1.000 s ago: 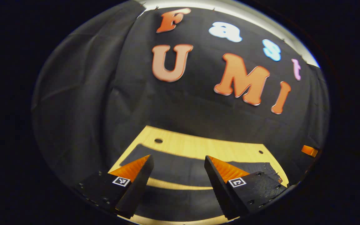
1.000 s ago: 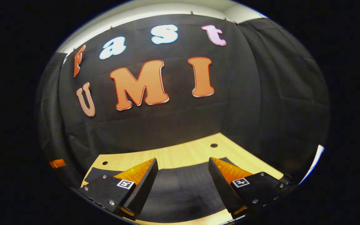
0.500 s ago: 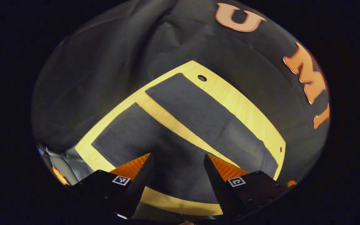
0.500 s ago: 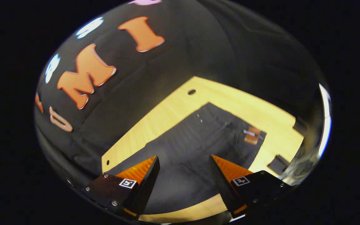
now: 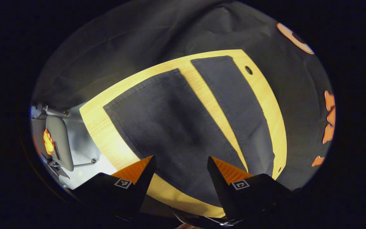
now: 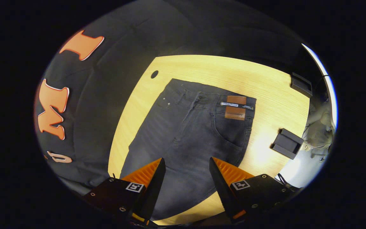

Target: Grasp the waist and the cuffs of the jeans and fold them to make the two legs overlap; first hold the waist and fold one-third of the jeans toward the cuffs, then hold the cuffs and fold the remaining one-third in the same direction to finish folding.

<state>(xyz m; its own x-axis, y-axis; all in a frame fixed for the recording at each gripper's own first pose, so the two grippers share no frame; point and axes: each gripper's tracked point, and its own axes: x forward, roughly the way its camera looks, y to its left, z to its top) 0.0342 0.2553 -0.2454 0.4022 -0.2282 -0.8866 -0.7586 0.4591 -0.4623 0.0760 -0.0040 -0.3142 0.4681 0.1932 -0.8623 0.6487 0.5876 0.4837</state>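
Note:
Dark jeans lie flat on a light wooden table. In the left gripper view their two legs [image 5: 176,127] spread apart toward the cuffs [image 5: 141,87], with a wedge of table between them. In the right gripper view the waist [image 6: 208,97] lies at the far end, with a brown patch [image 6: 235,108] and tag on it. My left gripper [image 5: 180,163] hovers open above the near leg, holding nothing. My right gripper [image 6: 185,163] hovers open above the thigh area, also holding nothing.
The wooden table [image 6: 275,92] carries two small dark blocks [image 6: 286,143] near its right edge in the right gripper view. A chair [image 5: 59,140] stands on the floor beyond the table's edge in the left gripper view. Black cloth walls close in behind the table.
Both grippers have tipped down from facing the wall to looking over the table, and each has swung outward: the left toward the cuffs, the right toward the waist. Both stayed open.

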